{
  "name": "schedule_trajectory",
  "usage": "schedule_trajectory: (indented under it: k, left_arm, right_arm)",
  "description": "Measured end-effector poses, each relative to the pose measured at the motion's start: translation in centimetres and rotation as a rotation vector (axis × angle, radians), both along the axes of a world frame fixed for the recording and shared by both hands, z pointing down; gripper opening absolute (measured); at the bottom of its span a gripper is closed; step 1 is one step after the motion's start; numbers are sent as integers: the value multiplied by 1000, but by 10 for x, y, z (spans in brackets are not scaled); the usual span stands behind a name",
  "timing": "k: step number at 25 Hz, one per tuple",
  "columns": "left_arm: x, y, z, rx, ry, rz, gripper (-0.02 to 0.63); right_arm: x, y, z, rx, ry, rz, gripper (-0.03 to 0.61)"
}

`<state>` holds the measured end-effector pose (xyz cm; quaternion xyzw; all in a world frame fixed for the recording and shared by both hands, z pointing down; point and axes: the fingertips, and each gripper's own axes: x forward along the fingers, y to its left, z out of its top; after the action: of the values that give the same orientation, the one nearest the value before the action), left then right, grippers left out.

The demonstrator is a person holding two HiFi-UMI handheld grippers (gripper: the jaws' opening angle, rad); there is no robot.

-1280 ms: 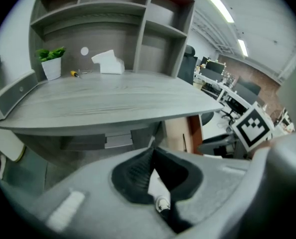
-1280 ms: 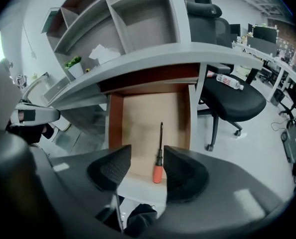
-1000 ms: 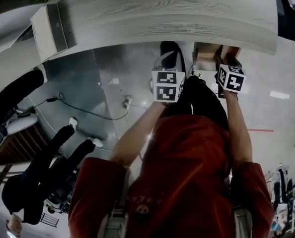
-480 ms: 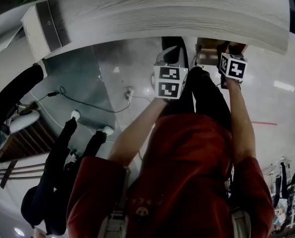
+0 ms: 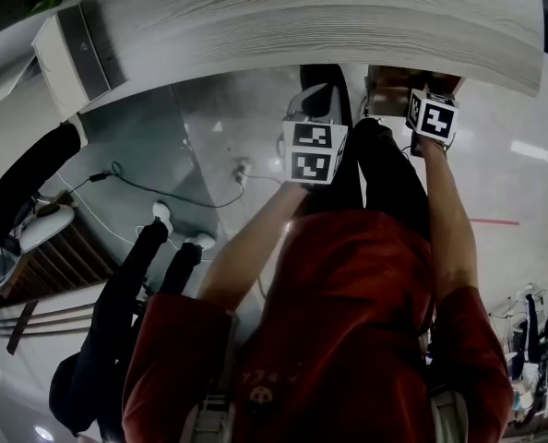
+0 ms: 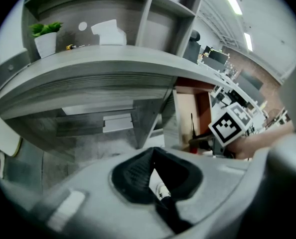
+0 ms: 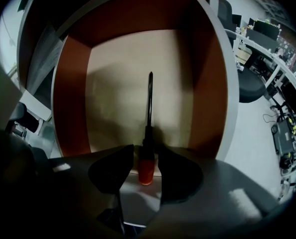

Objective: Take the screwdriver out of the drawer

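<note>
The screwdriver [image 7: 149, 111], black shaft and red handle, lies lengthwise on the beige bottom of the open drawer [image 7: 71, 98]. My right gripper [image 7: 147, 156] points down into the drawer. Its jaws straddle the red handle and are closing, with a thin gap still on each side. In the head view the right gripper [image 5: 431, 116] hangs over the drawer [image 5: 389, 83] under the desk edge. My left gripper [image 5: 313, 150] hangs beside it to the left, over the floor. The left gripper [image 6: 153, 151] has its tips together and holds nothing. The left gripper view also shows the drawer [image 6: 188, 106] and the right gripper [image 6: 231, 124].
A grey wood desk top [image 5: 329, 26] juts out above the drawer. On the shelf above it stand a potted plant [image 6: 46, 38] and a white box [image 6: 108, 31]. Another person in black [image 5: 117, 340] stands at the left, near cables [image 5: 163, 201] on the floor. An office chair [image 7: 250, 83] stands to the drawer's right.
Both marker cubes have drawn closer to the desk edge and the drawer. The person in black at the left has stepped nearer.
</note>
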<state>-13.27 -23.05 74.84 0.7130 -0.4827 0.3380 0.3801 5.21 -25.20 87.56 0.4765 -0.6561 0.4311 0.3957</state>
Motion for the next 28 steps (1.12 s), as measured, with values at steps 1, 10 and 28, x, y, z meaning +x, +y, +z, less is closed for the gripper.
schedule_trajectory:
  k: [1, 10, 28]
  left_arm:
    - [-1, 0, 0, 1, 0, -3, -2]
    - [-2, 3, -2, -5, 11, -18, -2]
    - [1, 9, -32, 48, 5, -41, -2]
  right_arm:
    - [1, -1, -1, 2, 5, 1, 156]
    - [3, 0, 0, -67, 45, -65, 89]
    - [0, 6, -50, -19, 16, -122, 86]
